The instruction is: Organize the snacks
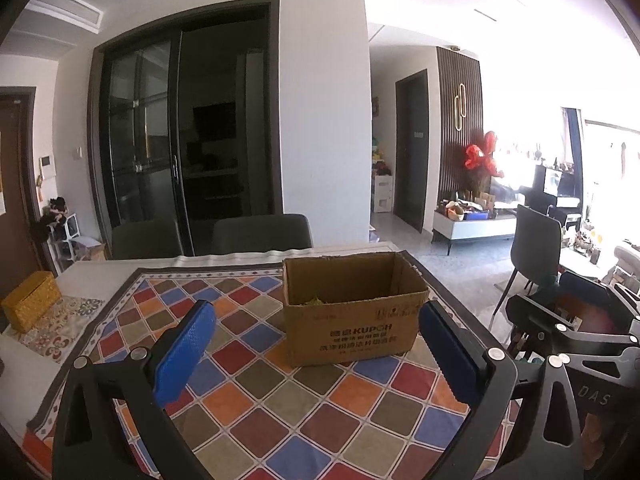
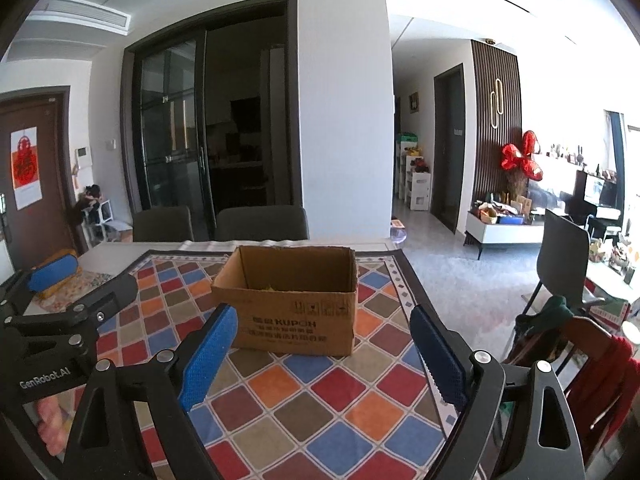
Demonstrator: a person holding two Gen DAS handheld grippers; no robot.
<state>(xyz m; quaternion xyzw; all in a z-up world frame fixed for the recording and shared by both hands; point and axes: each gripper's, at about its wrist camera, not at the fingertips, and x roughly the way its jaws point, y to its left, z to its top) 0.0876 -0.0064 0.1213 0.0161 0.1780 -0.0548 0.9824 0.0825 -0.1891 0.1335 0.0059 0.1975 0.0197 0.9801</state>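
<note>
An open brown cardboard box (image 1: 352, 320) printed KUPOH stands on the checkered tablecloth (image 1: 280, 400); it also shows in the right wrist view (image 2: 292, 320). A bit of yellow-green snack packaging (image 1: 314, 301) shows inside it, also in the right wrist view (image 2: 269, 287). My left gripper (image 1: 316, 352) is open and empty, held in front of the box. My right gripper (image 2: 324, 356) is open and empty, also in front of the box. The left gripper appears at the left edge of the right wrist view (image 2: 54, 278).
A yellow woven box (image 1: 32, 306) sits at the table's left on a patterned mat. Two dark chairs (image 1: 260, 232) stand behind the table. Another chair (image 2: 564, 264) and a chair draped with red clothing (image 2: 600, 380) are on the right.
</note>
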